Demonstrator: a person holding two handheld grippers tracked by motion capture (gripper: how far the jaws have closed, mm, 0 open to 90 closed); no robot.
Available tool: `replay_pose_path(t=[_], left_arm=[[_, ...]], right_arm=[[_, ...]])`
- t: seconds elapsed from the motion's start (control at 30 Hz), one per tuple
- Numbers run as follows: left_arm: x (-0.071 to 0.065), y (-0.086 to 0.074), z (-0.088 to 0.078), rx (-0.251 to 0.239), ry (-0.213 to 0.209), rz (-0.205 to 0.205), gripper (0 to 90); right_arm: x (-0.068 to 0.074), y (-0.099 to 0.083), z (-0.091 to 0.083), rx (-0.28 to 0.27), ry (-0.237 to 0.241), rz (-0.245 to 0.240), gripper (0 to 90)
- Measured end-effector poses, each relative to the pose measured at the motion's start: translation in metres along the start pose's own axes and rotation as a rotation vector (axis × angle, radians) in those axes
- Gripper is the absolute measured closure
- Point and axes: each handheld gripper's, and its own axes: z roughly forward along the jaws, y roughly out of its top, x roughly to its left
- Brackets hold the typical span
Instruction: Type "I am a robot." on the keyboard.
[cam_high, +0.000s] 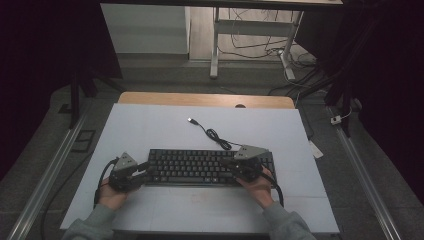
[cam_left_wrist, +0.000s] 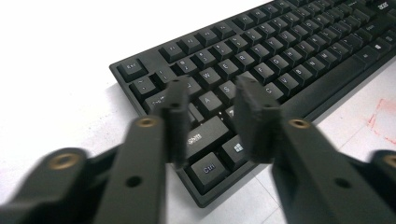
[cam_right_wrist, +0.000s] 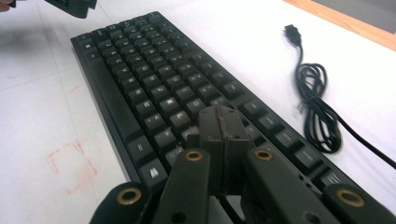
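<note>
A black keyboard (cam_high: 210, 167) is lying flat on the white tabletop (cam_high: 150, 130), near the person's edge, with its long side running left to right. Its cable (cam_high: 215, 134) is trailing away toward the far side, partly coiled, and the plug (cam_right_wrist: 293, 32) is resting on the white surface, apart from the keyboard.

The left hand-held gripper (cam_left_wrist: 210, 105) is hovering over the left end of the keyboard, above the Shift and Ctrl keys. Its jaws are standing apart with a clear gap, and they are grasping nothing; only keys are showing between them.

The right hand-held gripper (cam_right_wrist: 223, 123) is sitting over the right part of the keyboard. Its jaws are clenched fully together, pad against pad, with nothing between them. Whether the tips are touching the keys, I cannot tell.
</note>
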Motion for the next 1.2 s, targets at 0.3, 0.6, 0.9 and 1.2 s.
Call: replay_pose_path(t=[0.3, 0.6, 0.9, 1.2], left_arm=[[-0.003, 0.001, 0.012, 0.063, -0.003, 0.04, 88.7], [-0.003, 0.0, 0.019, 0.096, 0.031, 0.063, 88.7], [-0.003, -0.002, 0.022, 0.111, 0.043, 0.071, 88.7], [-0.003, -0.002, 0.022, 0.11, 0.044, 0.069, 88.7]], right_arm=[[0.002, 0.01, 0.019, 0.011, 0.021, 0.011, 89.4], [0.006, 0.019, 0.038, 0.041, 0.045, -0.001, 89.3], [0.008, 0.021, 0.051, 0.056, 0.063, 0.004, 89.3], [0.009, 0.023, 0.064, 0.09, 0.064, 0.005, 89.3]])
